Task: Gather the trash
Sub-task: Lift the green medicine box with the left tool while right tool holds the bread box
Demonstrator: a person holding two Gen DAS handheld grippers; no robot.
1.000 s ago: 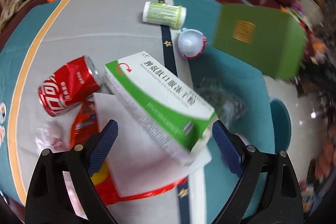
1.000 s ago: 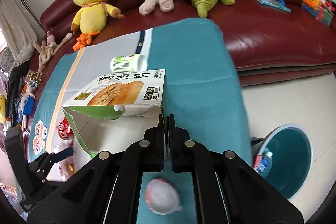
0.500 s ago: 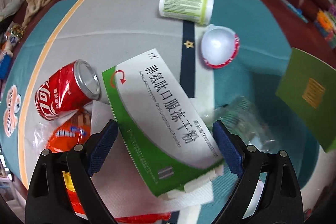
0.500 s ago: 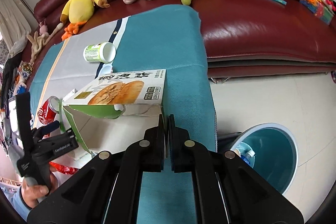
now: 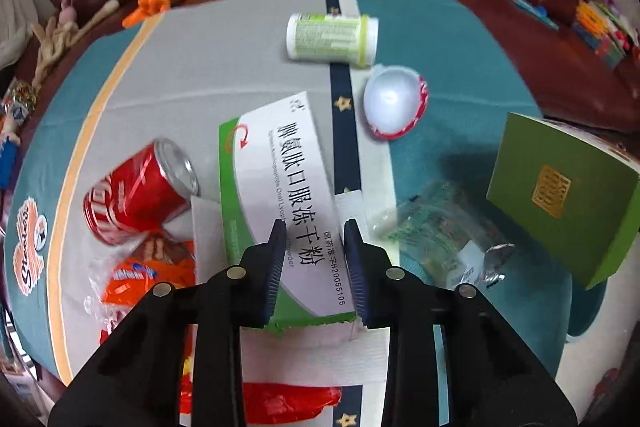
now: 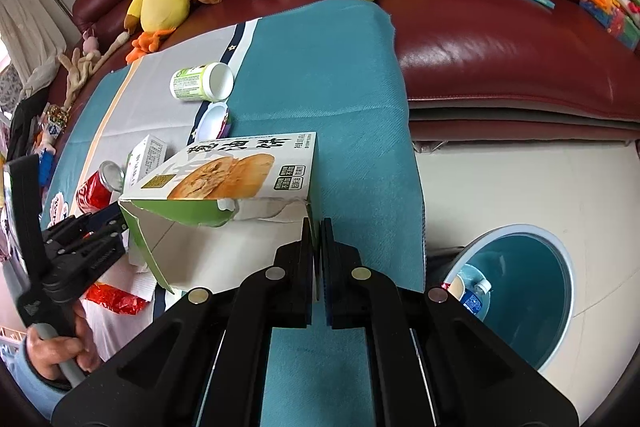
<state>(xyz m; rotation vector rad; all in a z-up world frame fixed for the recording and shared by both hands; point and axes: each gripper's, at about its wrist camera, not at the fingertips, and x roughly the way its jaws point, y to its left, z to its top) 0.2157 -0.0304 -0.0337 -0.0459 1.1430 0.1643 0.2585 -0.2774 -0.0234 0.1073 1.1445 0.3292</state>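
**Both tongs clamped on boxes over a cluttered bench**

The left tongs [image 5: 316, 267] are clamped on a green-and-white cardboard medicine box [image 5: 280, 195] lying on the teal-covered bench [image 5: 460, 47] beside a crushed red drink can [image 5: 136, 191]. The right tongs [image 6: 317, 267] pinch the edge of an opened green pastry carton [image 6: 224, 183], near a round teal bin [image 6: 520, 291].

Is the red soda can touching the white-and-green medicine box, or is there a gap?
Cannot tell. In the left wrist view the red can lies close beside the medicine box, rim toward it, but no contact or gap shows plainly. The right wrist view hides the spot.
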